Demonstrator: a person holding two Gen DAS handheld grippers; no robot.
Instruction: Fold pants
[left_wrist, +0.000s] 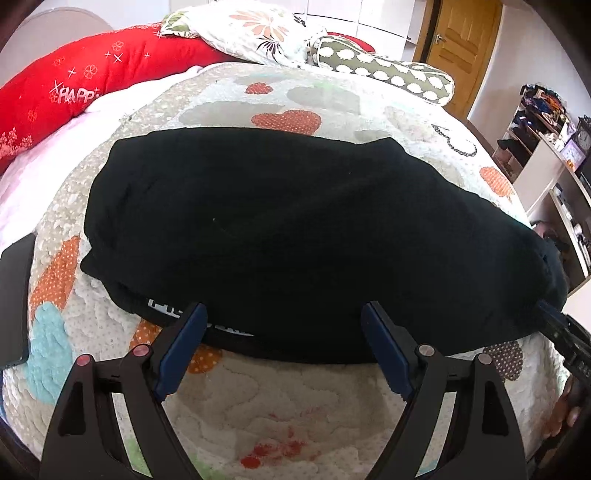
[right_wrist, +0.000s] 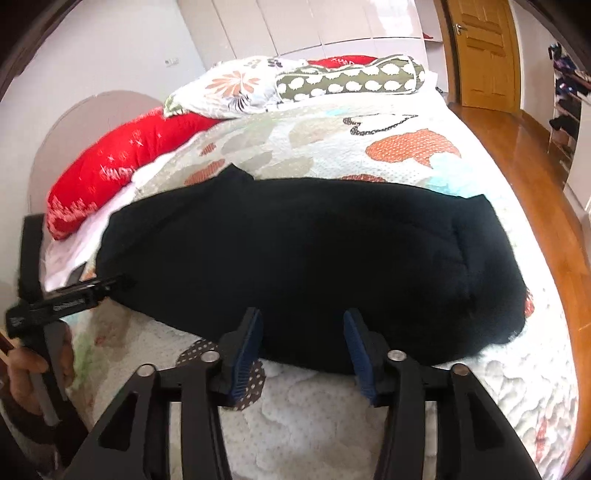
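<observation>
Black pants (left_wrist: 280, 236) lie folded lengthwise across the patterned bedspread (left_wrist: 295, 402); they also show in the right wrist view (right_wrist: 314, 258). A white printed label (left_wrist: 162, 308) peeks out at their near left edge. My left gripper (left_wrist: 284, 314) is open, its blue-padded fingers at the pants' near edge with nothing between them. My right gripper (right_wrist: 303, 321) is open, its jaws part-way apart, at the near edge farther right. The right gripper also shows at the right edge of the left wrist view (left_wrist: 565, 332), and the left gripper at the left of the right wrist view (right_wrist: 74, 295).
A red pillow (left_wrist: 74, 85), a floral pillow (left_wrist: 258, 29) and a green dotted bolster (left_wrist: 388, 70) lie at the head of the bed. A dark flat object (left_wrist: 14, 295) lies at the bed's left edge. Wooden floor (right_wrist: 535, 166), a door (right_wrist: 484, 51) and shelves (left_wrist: 546, 147) are to the right.
</observation>
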